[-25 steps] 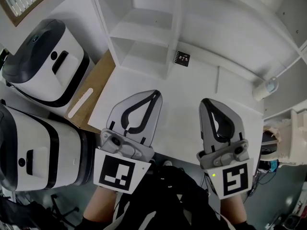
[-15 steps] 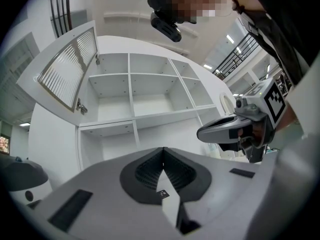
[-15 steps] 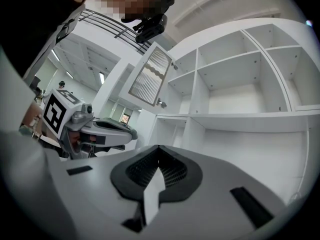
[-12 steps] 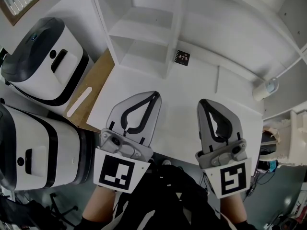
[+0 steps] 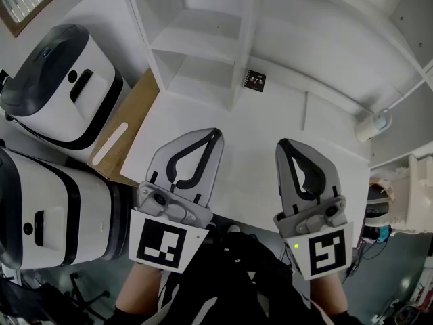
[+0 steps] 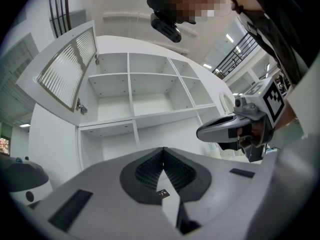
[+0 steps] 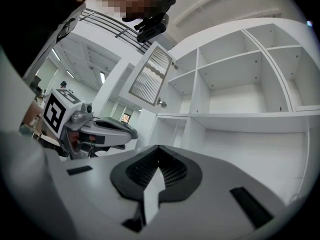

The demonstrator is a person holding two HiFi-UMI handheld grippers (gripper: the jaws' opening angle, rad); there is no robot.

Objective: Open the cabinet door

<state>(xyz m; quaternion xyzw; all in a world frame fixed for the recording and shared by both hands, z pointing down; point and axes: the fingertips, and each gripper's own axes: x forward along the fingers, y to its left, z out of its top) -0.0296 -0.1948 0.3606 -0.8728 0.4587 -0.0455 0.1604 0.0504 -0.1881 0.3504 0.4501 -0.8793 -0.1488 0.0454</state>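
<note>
Two handheld grippers sit side by side in front of a white cabinet, both pointing level at it from a little way off and touching none of it. The left gripper has its jaws clenched together with nothing between them; its own view shows the ribbed dark pads meeting in a closed seam. The right gripper is likewise clenched and empty, its pads pressed together. Each carries a cube with black-and-white square markers at the end away from the cabinet, nearest the person, whose dark clothing fills the lower edge of the head view.

The cabinet is a grid of open, bare shelf compartments above a ledge, with plain white panel fronts below. The cabinet door, a slatted panel in a frame, is hinged on the cabinet's upper left side and stands swung wide open, angled out beyond the cabinet's left edge. Both grippers are well apart from it.

A small black tag sits on the cabinet's ledge, near the middle upright. Left of the cabinet stand two white-and-black machines, with a brown board between them and the cabinet. Right of the cabinet is a small white cylinder.
</note>
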